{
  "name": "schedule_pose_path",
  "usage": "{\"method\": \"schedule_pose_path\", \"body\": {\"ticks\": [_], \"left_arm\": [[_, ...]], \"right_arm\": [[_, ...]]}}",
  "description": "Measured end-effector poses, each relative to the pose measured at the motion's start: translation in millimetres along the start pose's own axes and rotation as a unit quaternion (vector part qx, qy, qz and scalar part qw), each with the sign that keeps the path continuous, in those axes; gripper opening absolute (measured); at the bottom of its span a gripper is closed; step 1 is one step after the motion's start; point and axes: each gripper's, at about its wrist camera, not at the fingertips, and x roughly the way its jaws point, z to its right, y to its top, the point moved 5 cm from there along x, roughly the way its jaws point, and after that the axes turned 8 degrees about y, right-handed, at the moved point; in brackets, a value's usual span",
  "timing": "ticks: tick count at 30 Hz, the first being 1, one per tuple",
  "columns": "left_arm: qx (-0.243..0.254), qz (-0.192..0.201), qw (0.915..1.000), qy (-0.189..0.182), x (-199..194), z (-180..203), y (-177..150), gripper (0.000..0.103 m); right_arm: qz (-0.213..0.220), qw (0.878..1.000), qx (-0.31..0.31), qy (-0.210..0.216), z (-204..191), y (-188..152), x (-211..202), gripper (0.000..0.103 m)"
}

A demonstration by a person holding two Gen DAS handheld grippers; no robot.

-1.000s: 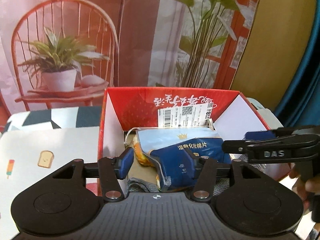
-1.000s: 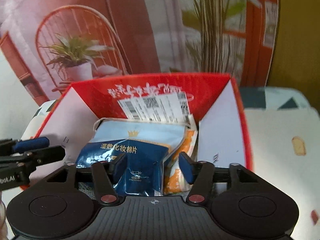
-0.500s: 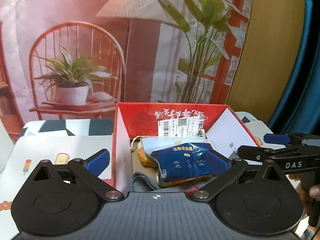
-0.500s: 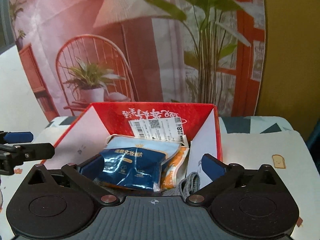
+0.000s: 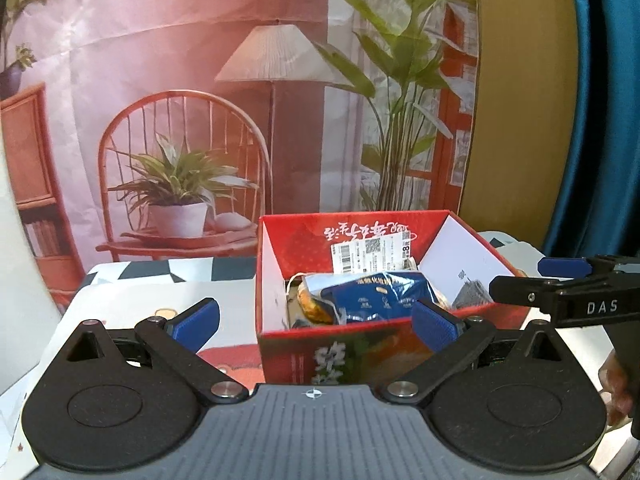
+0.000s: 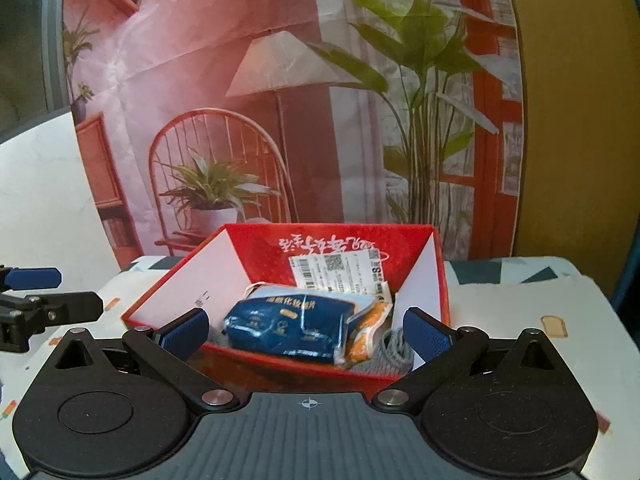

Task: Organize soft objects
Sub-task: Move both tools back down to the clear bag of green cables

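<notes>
on the counter [image 5: 132, 292], which wears a pale cloth printed with toast and ice-lolly pictures, the left hand-held gripper [image 5: 316, 322] sits furthest left with its blue pads [image 5: 196, 318] spread wide and nothing between them; its own camera looks over the near wall of the red box [image 5: 344, 354]. from the right wrist view this same tool shows only as a dark finger and a blue pad at the left edge. next across stands the red box, open at the top, white on its inner side walls, with a white shipping label [image 6: 340, 270] stuck to the far inner wall below upside-down white lettering. inside it the soft things lie together: a blue packet [image 6: 288, 330] with small gold and white print rests on top toward the middle, a pale blue pouch [image 6: 276, 294] peeks out behind it, an orange-and-white packet [image 6: 370, 334] is tucked just to its right, and a grey knitted item [image 6: 390, 354] lies against the right inner wall. furthest right is the right hand-held gripper [image 6: 306, 332], its jaws also spread wide and empty, the pads flanking the near wall of the box without touching anything inside. in the left wrist view its dark finger marked "das" reaches in from the right edge, with part of a person's hand [image 5: 614, 384] below it. behind everything hangs a printed backdrop [image 5: 200, 120] of a chair, potted plant and lamp.
</notes>
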Motion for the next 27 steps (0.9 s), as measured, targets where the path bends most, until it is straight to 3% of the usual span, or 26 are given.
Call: {"method": "schedule_pose_path", "body": {"ticks": [8,16,27], "left_arm": [[-0.021,-0.008,0.9997,0.007,-15.6,-4.3,-32.4,0.103],[-0.026,-0.041,0.9988,0.009,-15.9,-7.2,-64.7,0.103],[-0.046,-0.077,0.9960,0.006,-8.1,-9.4,-88.8,0.103]], "right_arm": [[0.001,1.000,-0.006,-0.008,-7.4,-32.4,-17.9,0.103],[-0.016,1.000,0.001,-0.017,-4.8,-61.9,-25.4,0.103],[-0.033,0.999,0.033,-0.010,1.8,-80.0,-22.3,0.103]]}}
